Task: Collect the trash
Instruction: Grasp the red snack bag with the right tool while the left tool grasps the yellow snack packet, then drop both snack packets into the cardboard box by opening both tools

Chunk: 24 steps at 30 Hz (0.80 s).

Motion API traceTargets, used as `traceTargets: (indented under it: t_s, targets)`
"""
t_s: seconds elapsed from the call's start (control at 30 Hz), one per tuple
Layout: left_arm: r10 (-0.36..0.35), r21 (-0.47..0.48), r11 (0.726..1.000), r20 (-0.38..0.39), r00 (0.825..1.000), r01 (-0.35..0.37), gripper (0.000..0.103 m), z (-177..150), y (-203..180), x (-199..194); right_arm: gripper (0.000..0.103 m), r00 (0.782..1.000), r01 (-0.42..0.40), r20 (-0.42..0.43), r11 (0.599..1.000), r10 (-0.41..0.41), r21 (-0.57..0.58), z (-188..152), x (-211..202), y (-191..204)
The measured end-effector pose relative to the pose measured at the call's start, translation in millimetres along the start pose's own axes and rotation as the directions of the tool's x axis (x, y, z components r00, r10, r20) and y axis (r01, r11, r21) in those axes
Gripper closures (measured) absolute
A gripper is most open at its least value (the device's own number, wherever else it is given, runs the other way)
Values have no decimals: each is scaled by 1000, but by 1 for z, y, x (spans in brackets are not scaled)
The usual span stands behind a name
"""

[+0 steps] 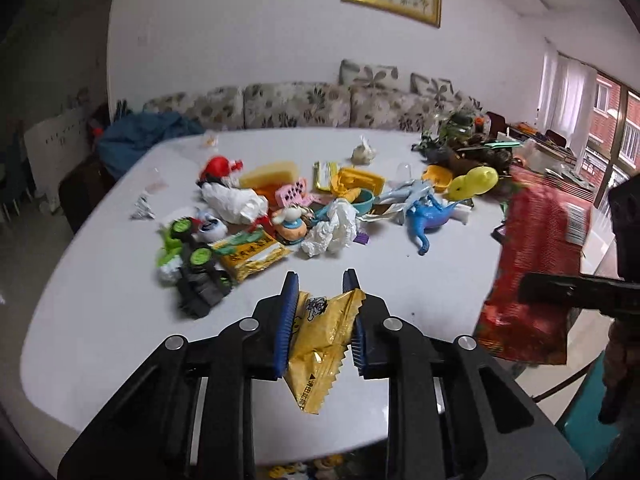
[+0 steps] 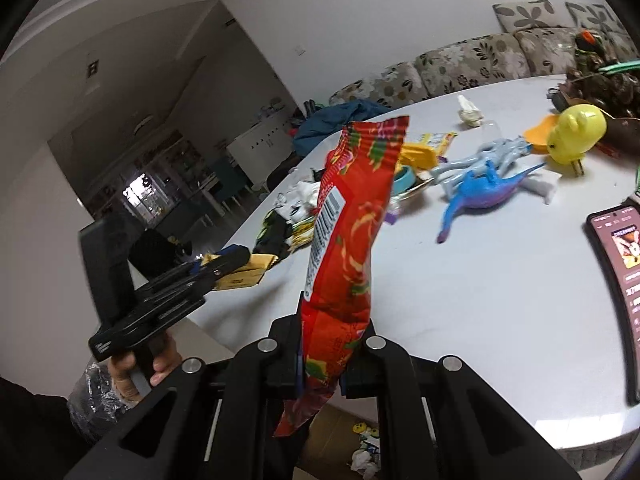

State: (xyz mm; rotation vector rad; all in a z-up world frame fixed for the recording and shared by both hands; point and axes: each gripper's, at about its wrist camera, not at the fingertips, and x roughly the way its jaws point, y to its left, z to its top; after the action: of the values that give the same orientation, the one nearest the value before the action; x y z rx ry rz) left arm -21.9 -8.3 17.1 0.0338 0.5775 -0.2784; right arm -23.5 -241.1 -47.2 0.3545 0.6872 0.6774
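Note:
My left gripper (image 1: 322,304) is shut on a gold snack wrapper (image 1: 324,344) and holds it above the near edge of the white table (image 1: 120,320). My right gripper (image 2: 334,320) is shut on a red snack bag (image 2: 352,240), held upright above the table's edge; the bag also shows at the right of the left wrist view (image 1: 536,264). The left gripper with its wrapper shows in the right wrist view (image 2: 224,264). More trash lies in the pile: crumpled white tissues (image 1: 332,232), a yellow wrapper (image 1: 252,254) and a crumpled white bag (image 1: 234,204).
Toys are mixed in the pile: a blue dinosaur (image 1: 430,220), a yellow pig toy (image 1: 474,184), a green-wheeled toy car (image 1: 196,268). A phone (image 2: 618,276) lies on the table at the right. A floral sofa (image 1: 296,106) stands behind. Trash lies on the floor below (image 2: 366,448).

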Motion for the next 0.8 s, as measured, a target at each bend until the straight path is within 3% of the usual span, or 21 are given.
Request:
traceTargets:
  t_s: [0.23, 0.37, 0.47, 0.53, 0.57, 0.6, 0.63, 0.67, 0.73, 0.8]
  targets:
    - [-83, -7, 997, 27, 996, 83, 82, -13, 4, -54, 92, 999, -29, -34, 999, 28, -44, -9, -11, 25]
    - [-156, 84, 984, -27, 987, 157, 82, -39, -6, -97, 92, 984, -64, -172, 994, 49, -85, -37, -24, 39]
    - [-188, 97, 975, -133, 973, 202, 82, -75, -9, -103, 89, 947, -49, -323, 989, 2, -137, -72, -15, 42]
    - [-197, 69, 974, -215, 956, 216, 81, -101, -7, -87, 89, 906, -28, -420, 985, -47, -170, -99, 9, 34]
    - [-199, 58, 974, -253, 947, 221, 77, -114, -6, -75, 87, 881, -31, -471, 985, -53, -167, -113, 27, 27]
    - [-201, 56, 973, -289, 936, 226, 60, -127, -6, -61, 80, 866, -32, -497, 987, -52, -160, -121, 40, 21]
    - [-174, 64, 977, -325, 930, 205, 25, -145, -5, -40, 65, 846, -19, -529, 989, -62, -146, -136, 61, 8]
    - [-161, 71, 978, -359, 919, 199, 10, -161, -3, -20, 57, 830, -11, -555, 991, -65, -133, -145, 74, 0]
    - [-142, 72, 979, -417, 898, 188, 8, -190, 1, 14, 53, 783, 40, -612, 990, -113, -132, -169, 108, -23]
    - [-133, 58, 980, -505, 853, 188, 10, -211, 7, 45, 57, 756, 75, -632, 982, -168, -172, -179, 120, -34]
